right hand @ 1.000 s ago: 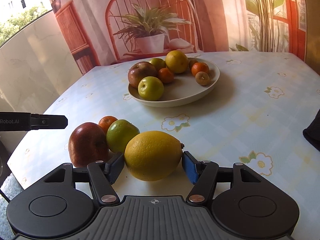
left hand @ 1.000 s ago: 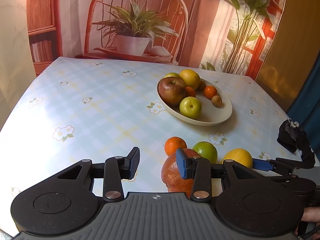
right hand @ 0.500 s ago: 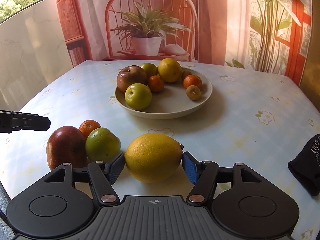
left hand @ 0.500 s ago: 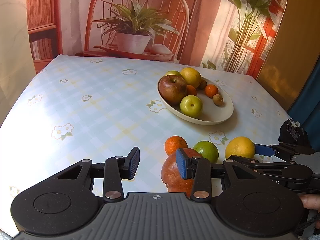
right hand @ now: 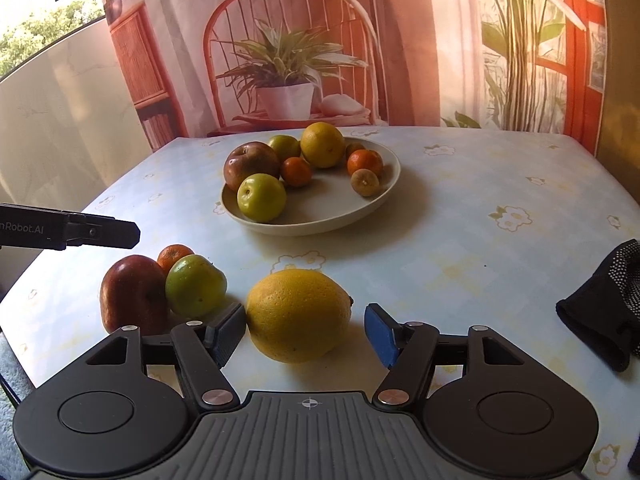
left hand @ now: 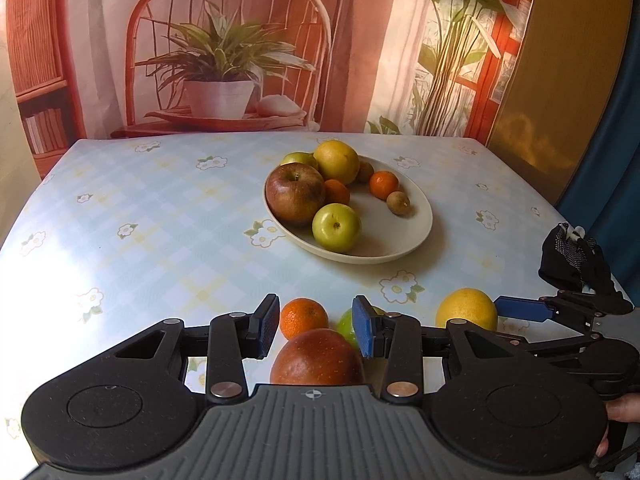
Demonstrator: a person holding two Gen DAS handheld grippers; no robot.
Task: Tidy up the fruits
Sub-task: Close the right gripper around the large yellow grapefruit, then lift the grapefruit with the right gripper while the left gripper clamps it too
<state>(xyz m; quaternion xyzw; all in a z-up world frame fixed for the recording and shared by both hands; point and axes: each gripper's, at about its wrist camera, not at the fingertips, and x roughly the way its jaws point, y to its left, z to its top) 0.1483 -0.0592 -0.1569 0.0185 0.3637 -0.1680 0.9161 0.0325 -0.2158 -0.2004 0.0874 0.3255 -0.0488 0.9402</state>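
A cream plate (left hand: pixel 416 236) (right hand: pixel 312 220) holds several fruits near the table's middle. A red apple (left hand: pixel 316 356) (right hand: pixel 134 294), a small orange (left hand: pixel 303 317) (right hand: pixel 174 254), a green apple (right hand: pixel 195 285) (left hand: pixel 346 322) and a yellow lemon (right hand: pixel 298 314) (left hand: pixel 466 307) lie on the table near me. My left gripper (left hand: pixel 316 332) is open, with the red apple just behind its fingertips. My right gripper (right hand: pixel 304 334) is open with its jaws on either side of the lemon, a gap showing on the right.
A black dotted glove (right hand: pixel 604 312) (left hand: pixel 574 256) lies at the table's right edge. The flowered tablecloth (left hand: pixel 140 208) covers the table. A printed backdrop with a chair and potted plant (left hand: pixel 220 76) stands behind the far edge.
My right gripper's jaws have opened from around the lemon, which now rests on the table. My left gripper has moved so the red apple sits between its fingers.
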